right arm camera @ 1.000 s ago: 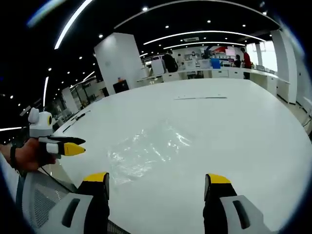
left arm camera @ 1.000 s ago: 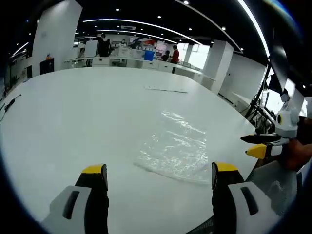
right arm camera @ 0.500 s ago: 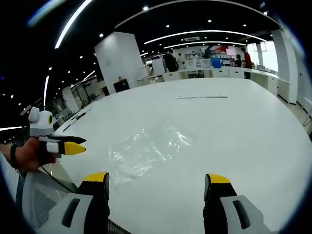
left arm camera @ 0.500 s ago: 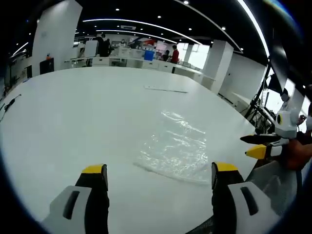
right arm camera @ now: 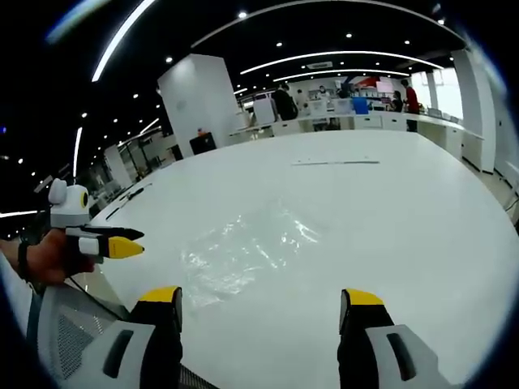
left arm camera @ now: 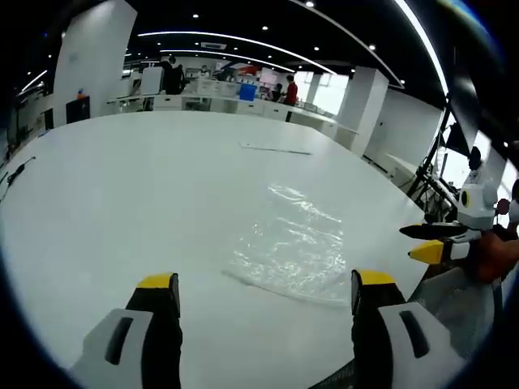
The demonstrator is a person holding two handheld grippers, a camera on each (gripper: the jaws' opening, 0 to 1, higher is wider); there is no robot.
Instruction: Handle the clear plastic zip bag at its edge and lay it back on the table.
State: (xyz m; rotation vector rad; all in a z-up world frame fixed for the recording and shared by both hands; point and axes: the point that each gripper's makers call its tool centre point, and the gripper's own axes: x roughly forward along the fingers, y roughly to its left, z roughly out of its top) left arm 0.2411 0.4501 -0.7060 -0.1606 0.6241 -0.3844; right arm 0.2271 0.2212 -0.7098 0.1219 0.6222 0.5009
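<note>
Centrally, the clear plastic zip bag [left arm camera: 296,243] lies flat and crinkled on the white tabletop [left arm camera: 122,186], near its front edge; in the right gripper view the same bag [right arm camera: 243,247] sits toward 10 o'clock of that gripper's jaws. No jaw touches it. The left gripper [left arm camera: 263,293] hangs above the tabletop with its 2 yellow-tipped jaws spread wide and empty, the bag's near edge at about 1 o'clock between them. The right gripper [right arm camera: 259,304] is likewise open and empty; it also appears at 3 o'clock in the left gripper view [left arm camera: 434,241], off the tabletop's edge. A thin strip [left arm camera: 276,149] lies farther back at 12 o'clock. Likely risks: the film is thin, limp and glossy, so jaws closing at its edge may miss or slip off, and a lifted bag may fold when laid down.
</note>
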